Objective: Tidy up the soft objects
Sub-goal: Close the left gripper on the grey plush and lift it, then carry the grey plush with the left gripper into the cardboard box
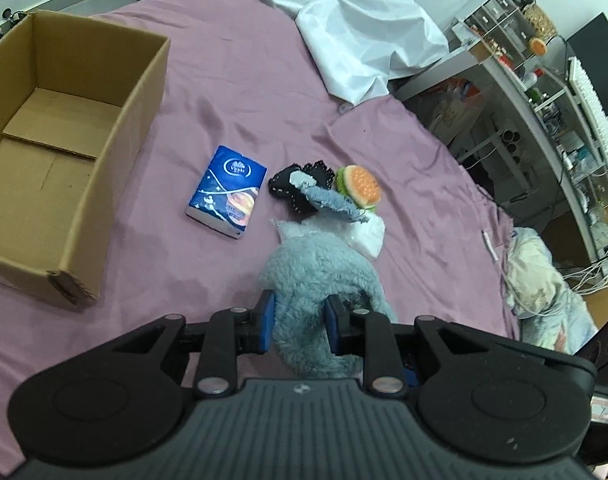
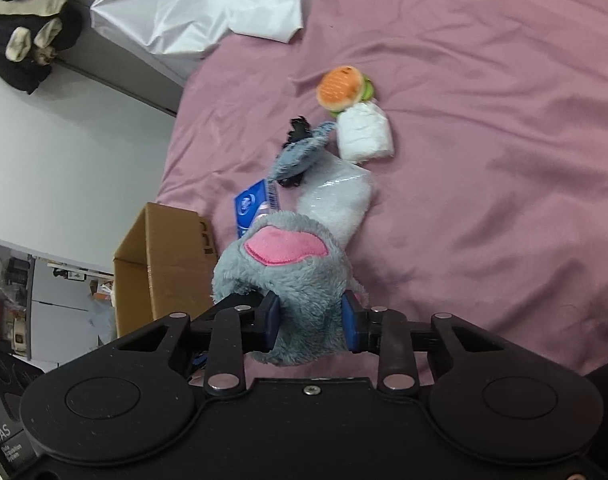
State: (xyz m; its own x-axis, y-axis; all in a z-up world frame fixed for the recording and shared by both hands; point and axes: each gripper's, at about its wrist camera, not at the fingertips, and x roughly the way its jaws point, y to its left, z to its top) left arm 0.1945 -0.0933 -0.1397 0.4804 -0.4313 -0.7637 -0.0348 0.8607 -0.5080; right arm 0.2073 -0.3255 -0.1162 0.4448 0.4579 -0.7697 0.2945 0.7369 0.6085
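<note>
Plush toy [image 1: 324, 280], grey and shaggy with a pink patch on its head, was the soft thing we had in hand, and it hung between our two tools just right of the cardboard box [image 1: 63, 152] on the pink bed [image 1: 231, 80]. That box stood open-topped and bare inside, and we judged it the place meant for the soft things, which is why the toy was held so near it.

Our left tool [image 1: 299, 324] was narrowed onto the toy's body, its blue pads sunk into the fur; our right tool [image 2: 311, 326] was pinched the same way below the head. We took it at both ends, we think, because a limp toy sags from a single grip.

Beyond the toy, further from the box, a clear-wrapped white bundle [image 2: 338, 200] and a white roll [image 2: 366, 136] lay close together. A blue tissue pack [image 1: 227, 194] lay nearer the box than either. Past it sat a grey-and-black fabric piece [image 1: 308, 192], with a small burger toy [image 1: 358, 188] touching its far side. These smaller ones were not yet boxed.
</note>
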